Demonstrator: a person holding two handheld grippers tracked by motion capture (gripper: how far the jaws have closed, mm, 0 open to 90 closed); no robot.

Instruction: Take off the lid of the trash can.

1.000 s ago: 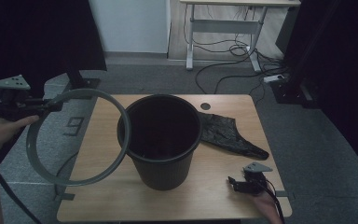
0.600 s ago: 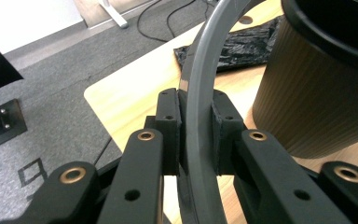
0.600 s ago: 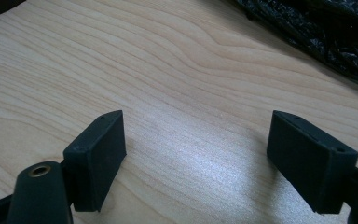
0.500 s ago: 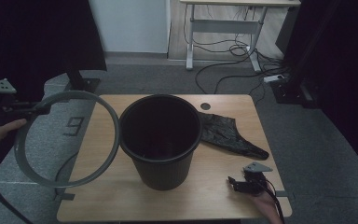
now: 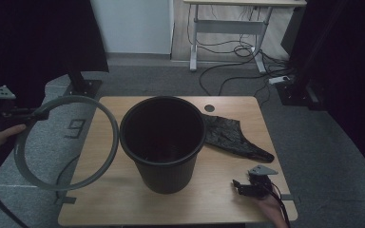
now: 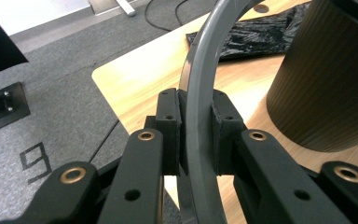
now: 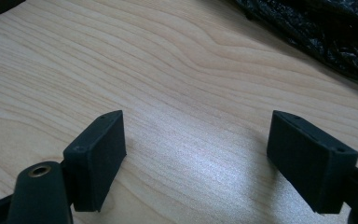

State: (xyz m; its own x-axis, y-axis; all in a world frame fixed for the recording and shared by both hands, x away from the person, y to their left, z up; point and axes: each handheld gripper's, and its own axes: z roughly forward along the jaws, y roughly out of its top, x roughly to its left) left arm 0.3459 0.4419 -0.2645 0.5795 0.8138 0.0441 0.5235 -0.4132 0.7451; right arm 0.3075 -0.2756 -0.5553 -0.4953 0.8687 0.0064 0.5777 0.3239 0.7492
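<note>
Clamped in my left hand-held gripper (image 6: 196,140), the grey plastic ring (image 5: 66,142) hangs off the table (image 5: 228,199); thin-edge grip could slip.

– Where's the grey ring (image 5: 66,142)?
– Off the bucket (image 5: 164,142), tilted above the counter's left edge, its rim pinched.
– And the bucket?
– Black, ribbed, upright mid-counter, open-topped; its dim inside looks empty, I think.

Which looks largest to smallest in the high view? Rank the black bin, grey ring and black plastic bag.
1. Grey ring, raised nearer the camera, so unsure against the bin.
2. Black bin.
3. Black plastic bag.
</note>
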